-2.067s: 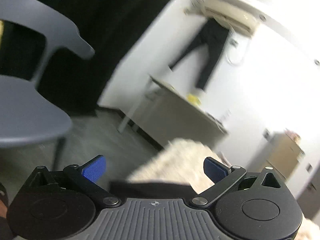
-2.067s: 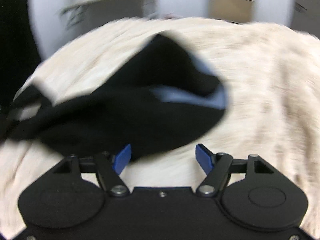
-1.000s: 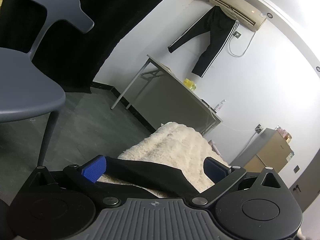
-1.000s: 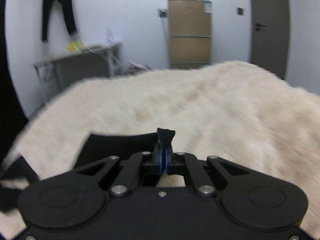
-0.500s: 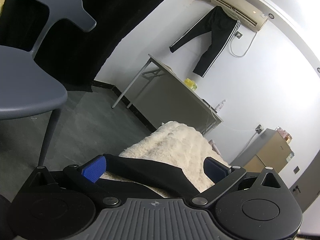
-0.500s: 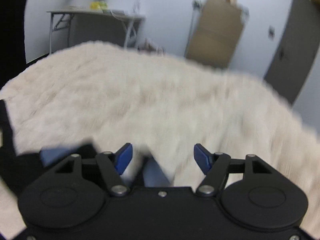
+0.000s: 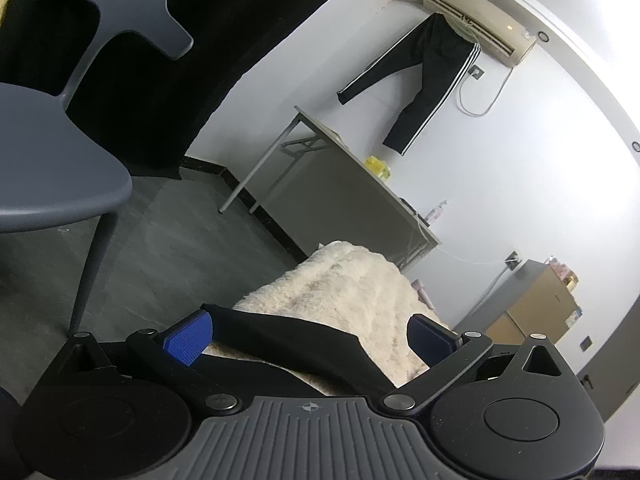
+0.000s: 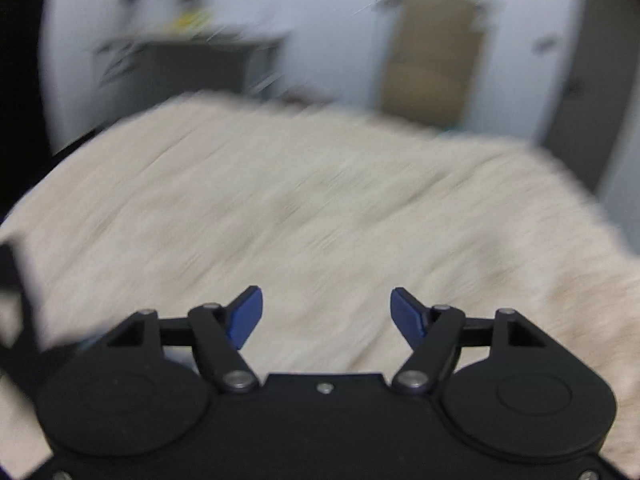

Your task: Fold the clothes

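Left wrist view: left tongs point(image 7: 308, 334) spread wide, holding nothing; black garment point(image 7: 296, 340) lies on the cream fleece blanket point(image 7: 344, 280), a dark band running crosswise between and under the pads. Right wrist view, blurred: right tongs point(image 8: 326, 316) wide, empty, over bare fleece; garment only at far left edge. Left hand judged nearer.

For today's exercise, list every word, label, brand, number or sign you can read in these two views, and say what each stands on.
No text can be read in either view.
Air conditioner: no readable marking at this size.
Cabinet: stickers too small to read.
Left gripper: only a crosshair symbol on its body, no letters.
Right wrist view: too blurred for any text.
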### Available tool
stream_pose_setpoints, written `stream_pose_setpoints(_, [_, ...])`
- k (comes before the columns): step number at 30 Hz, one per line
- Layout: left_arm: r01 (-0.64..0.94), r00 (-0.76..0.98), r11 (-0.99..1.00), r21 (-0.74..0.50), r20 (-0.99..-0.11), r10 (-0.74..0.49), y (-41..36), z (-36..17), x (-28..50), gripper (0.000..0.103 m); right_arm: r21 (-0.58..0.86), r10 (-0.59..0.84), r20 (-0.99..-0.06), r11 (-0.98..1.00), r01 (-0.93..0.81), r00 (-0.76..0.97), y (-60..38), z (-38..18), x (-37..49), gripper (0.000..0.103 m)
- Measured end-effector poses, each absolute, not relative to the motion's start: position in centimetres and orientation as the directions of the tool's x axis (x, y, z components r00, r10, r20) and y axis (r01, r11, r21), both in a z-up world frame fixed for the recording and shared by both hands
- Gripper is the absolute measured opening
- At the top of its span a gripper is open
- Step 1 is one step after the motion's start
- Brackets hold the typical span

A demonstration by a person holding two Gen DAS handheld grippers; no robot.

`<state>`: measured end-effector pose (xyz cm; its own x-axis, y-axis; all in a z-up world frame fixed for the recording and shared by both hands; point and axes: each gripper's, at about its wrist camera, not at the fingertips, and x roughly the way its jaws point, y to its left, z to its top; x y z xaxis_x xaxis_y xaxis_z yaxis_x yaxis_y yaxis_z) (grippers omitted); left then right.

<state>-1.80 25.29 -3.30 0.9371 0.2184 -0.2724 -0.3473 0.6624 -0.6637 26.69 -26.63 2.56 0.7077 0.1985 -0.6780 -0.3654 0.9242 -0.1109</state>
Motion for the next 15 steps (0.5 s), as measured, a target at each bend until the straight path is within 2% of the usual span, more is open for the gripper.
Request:
stream_pose_setpoints(3, [-0.354, 0.934, 0.667, -0.656, -0.289, 0.210, 25.2, -3.3, -1.5, 0.103, -0.163, 0.237, -0.726, 0.853, -0.497, 0.645, -25.3, 1.1, 26.6, 0.069])
stream_pose_setpoints(7, [-0.355, 0.933, 0.674, -0.648, -0.287, 0.216, 24.9, -3.3, -1.7, 0.103, -0.120, 0.232, -0.784, 0.854, -0.507, 0.576, -25.7, -0.7, 29.7, 0.069])
stream_pose_setpoints(11, [-0.365, 0.929, 0.671, -0.645, -0.293, 0.224, 24.8, -3.4, -1.7, 0.103, 0.036, 0.310, -0.788, 0.885, -0.464, 0.532, -26.7, -0.6, 31.6, 0.069])
stream_pose_setpoints(13, [-0.369, 0.928, 0.671, -0.643, -0.297, 0.226, 24.8, -3.4, -1.6, 0.103, 0.248, 0.499, -0.743, 0.824, -0.510, 0.446, -25.9, 0.2, 31.6, 0.069])
stream_pose_setpoints(15, [-0.372, 0.927, 0.672, -0.640, -0.300, 0.227, 24.8, -3.4, -1.5, 0.103, 0.214, 0.500, -0.770, 0.788, -0.577, 0.397, -23.3, -0.6, 31.0, 0.073])
